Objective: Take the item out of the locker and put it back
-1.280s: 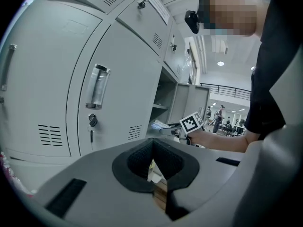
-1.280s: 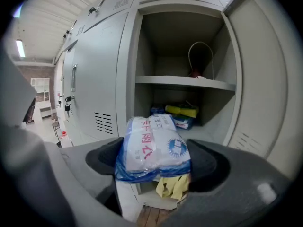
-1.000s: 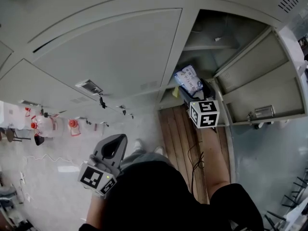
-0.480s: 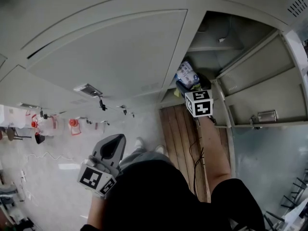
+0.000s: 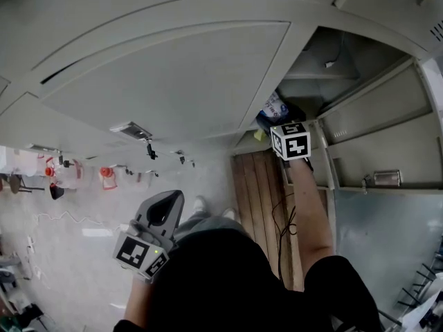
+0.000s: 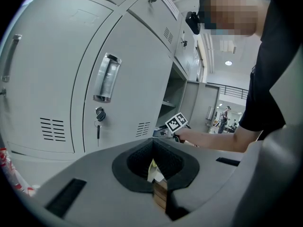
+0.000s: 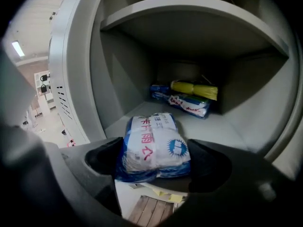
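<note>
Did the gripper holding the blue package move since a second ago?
Yes. The right gripper went forward with the blue package, from over the wooden planks toward the open locker.

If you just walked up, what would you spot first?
A blue and white packet is gripped in the right gripper at the front of the open locker shelf. Behind it, more packets lie against the back wall.

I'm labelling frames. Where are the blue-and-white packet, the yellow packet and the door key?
blue-and-white packet (image 7: 154,148): right gripper view, its printed face.
yellow packet (image 7: 194,90): right gripper view, its middle.
door key (image 6: 98,128): left gripper view, its hanging shaft.
</note>
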A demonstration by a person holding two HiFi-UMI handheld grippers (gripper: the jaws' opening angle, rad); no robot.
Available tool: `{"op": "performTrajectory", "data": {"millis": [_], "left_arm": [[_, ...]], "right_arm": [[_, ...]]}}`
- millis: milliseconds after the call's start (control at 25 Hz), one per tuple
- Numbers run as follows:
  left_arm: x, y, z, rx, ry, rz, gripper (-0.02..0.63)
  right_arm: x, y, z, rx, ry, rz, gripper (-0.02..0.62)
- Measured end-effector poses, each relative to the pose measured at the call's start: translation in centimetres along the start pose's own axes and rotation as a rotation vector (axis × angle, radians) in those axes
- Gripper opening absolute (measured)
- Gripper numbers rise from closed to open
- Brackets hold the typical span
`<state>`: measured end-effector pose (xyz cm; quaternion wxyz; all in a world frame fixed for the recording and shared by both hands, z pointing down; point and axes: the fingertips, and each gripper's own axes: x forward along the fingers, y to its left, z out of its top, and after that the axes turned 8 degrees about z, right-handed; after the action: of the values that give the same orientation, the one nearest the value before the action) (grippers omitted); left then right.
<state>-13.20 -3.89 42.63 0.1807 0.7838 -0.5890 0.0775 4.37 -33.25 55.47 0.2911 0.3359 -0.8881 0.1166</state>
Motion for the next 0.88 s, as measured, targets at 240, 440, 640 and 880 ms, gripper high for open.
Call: {"op": "performTrajectory", "data": {"millis": [240, 440, 640, 880], "left_arm": [[0.5, -0.1, 0.1, -0.003, 0.000, -0.006, 0.011], [0.5, -0.1, 0.0, -0.010, -0.001, -0.008, 0.011], [0.3, -0.7, -0.1, -0.006, -0.004, -0.022, 0.011], [-0.7, -1.4, -0.5, 0.000, -0.007, -0.026, 0.011]], "right_arm": [[1.3, -1.1, 0.3, 0.047, 0.015, 0.004, 0.432], [1.6, -1.5, 0.2, 0.084, 0.044, -0.008, 0.437], [1.7, -1.5, 0.2, 0.095, 0.049, -0.009, 0.443], [1.5, -1.4, 0.4, 0.086, 0.027, -0.013, 0.448]]}}
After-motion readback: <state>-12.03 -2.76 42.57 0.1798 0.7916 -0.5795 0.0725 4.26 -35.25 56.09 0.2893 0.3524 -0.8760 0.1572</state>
